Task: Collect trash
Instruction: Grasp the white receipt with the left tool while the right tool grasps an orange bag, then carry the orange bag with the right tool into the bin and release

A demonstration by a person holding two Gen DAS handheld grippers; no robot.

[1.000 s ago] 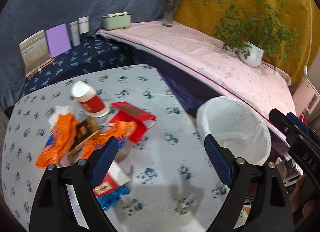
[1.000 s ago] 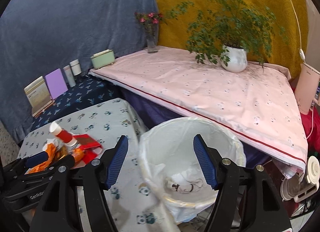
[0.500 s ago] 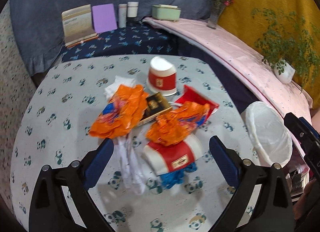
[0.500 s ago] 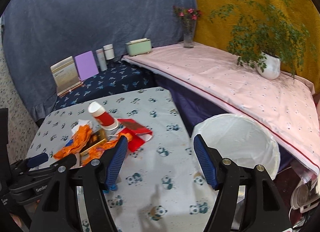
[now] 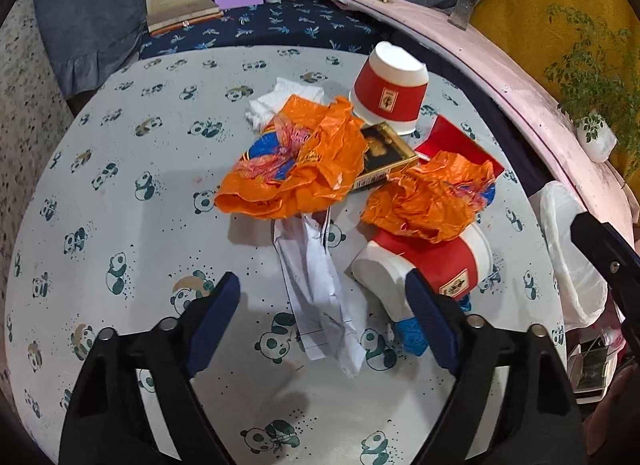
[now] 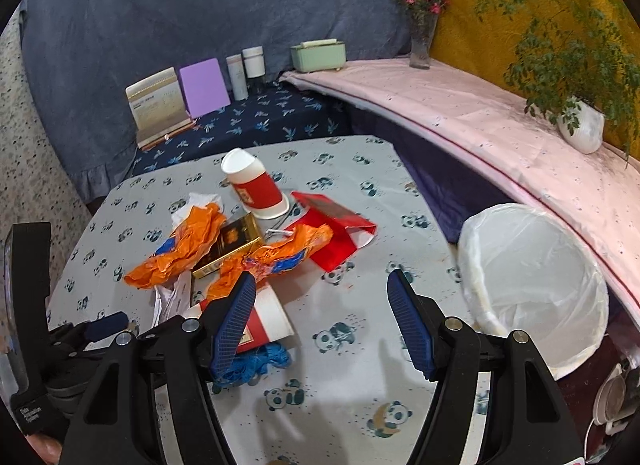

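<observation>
Orange plastic wrappers mark the middle of the trash heap on your panda-print tablecloth (image 5: pixel 120 193). Take the gold-and-black box (image 5: pixel 384 155) as your landmark: the larger orange wrapper (image 5: pixel 296 161) lies against its left side and partly over it, and the smaller orange wrapper (image 5: pixel 432 201) sits just right of it. Behind the box an upside-down red-and-white paper cup (image 5: pixel 390 91) stands, and crumpled white tissue (image 5: pixel 276 103) shows behind the larger wrapper. A red paper bag (image 5: pixel 452 137) lies right of the box, under the smaller wrapper's far edge. Nearer you than the box, a second red-and-white cup (image 5: pixel 424 269) lies on its side beneath the smaller wrapper, with blue crumpled material (image 5: pixel 412 335) touching its near side. A white paper strip (image 5: pixel 316 297) runs from under the larger wrapper toward you.

Your left gripper (image 5: pixel 324 317) hangs above the cloth with its blue pads spread wide, the paper strip between them, nothing gripped. Your right gripper (image 6: pixel 322 319) is also spread wide and empty, over bare cloth right of the fallen cup. The white-lined trash bin (image 6: pixel 532 285) stands off the table's right edge, well apart from the box.
</observation>
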